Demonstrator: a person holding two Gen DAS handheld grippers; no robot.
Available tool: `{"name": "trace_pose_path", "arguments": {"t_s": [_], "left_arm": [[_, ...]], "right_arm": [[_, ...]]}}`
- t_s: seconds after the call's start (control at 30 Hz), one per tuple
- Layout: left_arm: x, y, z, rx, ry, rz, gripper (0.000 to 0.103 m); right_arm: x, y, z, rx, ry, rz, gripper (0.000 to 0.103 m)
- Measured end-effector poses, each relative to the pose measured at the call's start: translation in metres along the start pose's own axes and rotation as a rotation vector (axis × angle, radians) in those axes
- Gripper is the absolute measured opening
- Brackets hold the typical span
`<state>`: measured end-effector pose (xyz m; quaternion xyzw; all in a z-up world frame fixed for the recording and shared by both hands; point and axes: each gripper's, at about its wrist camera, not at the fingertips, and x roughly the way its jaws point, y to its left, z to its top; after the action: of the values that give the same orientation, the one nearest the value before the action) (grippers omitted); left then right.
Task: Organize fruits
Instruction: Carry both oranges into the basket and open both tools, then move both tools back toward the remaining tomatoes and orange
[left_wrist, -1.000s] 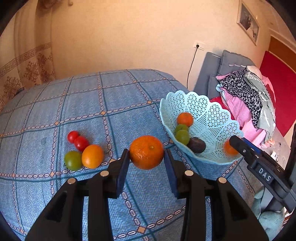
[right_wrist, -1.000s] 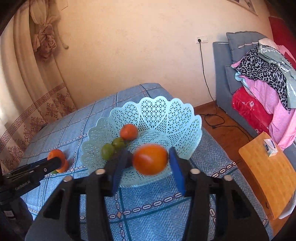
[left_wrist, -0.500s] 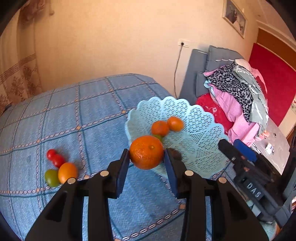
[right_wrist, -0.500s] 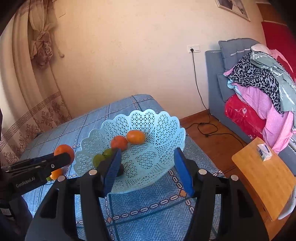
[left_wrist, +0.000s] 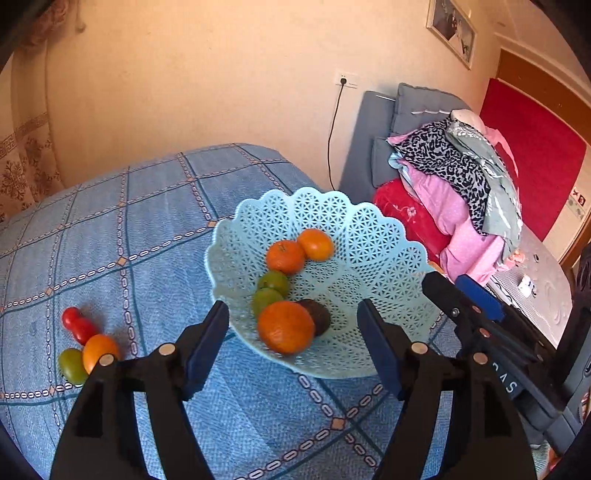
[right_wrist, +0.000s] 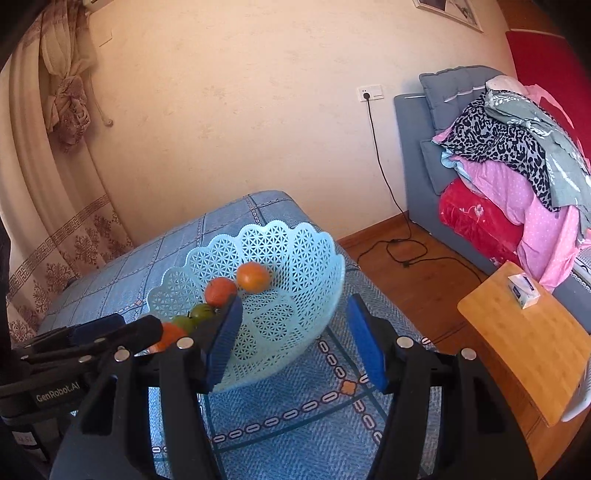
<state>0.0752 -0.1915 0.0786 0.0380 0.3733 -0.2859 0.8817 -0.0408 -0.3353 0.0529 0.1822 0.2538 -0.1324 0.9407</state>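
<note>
— On the blue checked bedspread (left_wrist: 155, 229), what holds the fruit?
— A pale blue lattice basket (left_wrist: 373, 236). Inside it lie two oranges (left_wrist: 285, 256) at about twelve o'clock of the bowl's centre, two green fruits (left_wrist: 272, 282) just below them, a dark fruit (left_wrist: 317, 317), and a large orange (left_wrist: 285, 326) at six o'clock, touching the dark one and slightly blurred.
— And the left gripper (left_wrist: 293, 338)?
— Its tongs stand wide apart, holding nothing, one on either side of the large orange at the basket's near rim.
— The right gripper (right_wrist: 293, 338)?
— Also spread apart and empty, at the basket's near wall.
— Any fruit outside?
— At nine o'clock from the basket, well apart from it: two red tomatoes (left_wrist: 77, 325), an orange fruit (left_wrist: 99, 349) and a green fruit (left_wrist: 72, 365), clustered and touching.
</note>
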Motion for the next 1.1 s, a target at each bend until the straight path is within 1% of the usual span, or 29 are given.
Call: {"name": "trace_pose_path", "arguments": {"t_s": [0.03,0.1,0.13,0.27,0.33,0.37,0.43,0.47,0.5,0.57,0.6,0.63,0.67,0.73,0.83,0.93,0.97,1.0,1.1], "left_arm": [[0.000,0.001,0.000,-0.003,0.000,0.002,0.074],[-0.003,0.005,-0.001,-0.008,-0.007,0.020,0.083],[-0.004,0.006,-0.001,-0.010,-0.010,0.030,0.084],[-0.008,0.015,-0.004,-0.031,-0.011,0.050,0.085],[-0.011,0.021,-0.005,-0.045,-0.018,0.063,0.089],[-0.013,0.023,-0.006,-0.051,-0.024,0.071,0.093],[-0.017,0.028,-0.008,-0.061,-0.043,0.100,0.095],[-0.019,0.031,-0.010,-0.065,-0.056,0.131,0.098],[-0.022,0.033,-0.012,-0.065,-0.071,0.170,0.098],[-0.028,0.034,-0.015,-0.045,-0.116,0.259,0.098],[-0.032,0.033,-0.018,-0.022,-0.154,0.320,0.098],[-0.036,0.032,-0.021,-0.001,-0.183,0.364,0.098],[-0.037,0.033,-0.023,0.012,-0.195,0.385,0.098],[-0.039,0.039,-0.023,0.011,-0.180,0.369,0.098],[-0.039,0.053,-0.025,-0.037,-0.137,0.355,0.098],[-0.042,0.069,-0.030,-0.071,-0.127,0.376,0.098],[-0.044,0.077,-0.031,-0.085,-0.122,0.384,0.098],[-0.046,0.083,-0.033,-0.097,-0.120,0.390,0.098],[-0.052,0.098,-0.037,-0.127,-0.115,0.407,0.098]], "right_arm": [[0.000,0.001,0.000,-0.001,-0.001,0.000,0.064],[-0.001,0.003,0.000,-0.004,-0.002,0.001,0.064],[-0.001,0.004,-0.001,-0.006,-0.001,0.003,0.064],[-0.004,0.006,-0.003,-0.008,0.003,0.011,0.064],[-0.005,0.009,-0.004,-0.012,0.006,0.015,0.064],[-0.005,0.010,-0.005,-0.014,0.007,0.017,0.064],[-0.006,0.013,-0.006,-0.019,0.012,0.027,0.067],[-0.007,0.015,-0.007,-0.023,0.012,0.033,0.071],[-0.007,0.016,-0.008,-0.027,0.010,0.035,0.073],[-0.009,0.020,-0.009,-0.038,0.012,0.044,0.073],[-0.009,0.024,-0.011,-0.043,0.016,0.052,0.073],[-0.010,0.025,-0.012,-0.047,0.017,0.056,0.073],[-0.010,0.028,-0.013,-0.053,0.020,0.062,0.073],[-0.010,0.034,-0.015,-0.062,0.025,0.072,0.073],[-0.010,0.047,-0.018,-0.087,0.037,0.095,0.073],[-0.012,0.060,-0.022,-0.126,0.040,0.116,0.075],[-0.012,0.064,-0.023,-0.137,0.039,0.121,0.078],[-0.013,0.070,-0.025,-0.151,0.037,0.128,0.079],[-0.013,0.081,-0.028,-0.173,0.045,0.149,0.079]]}}
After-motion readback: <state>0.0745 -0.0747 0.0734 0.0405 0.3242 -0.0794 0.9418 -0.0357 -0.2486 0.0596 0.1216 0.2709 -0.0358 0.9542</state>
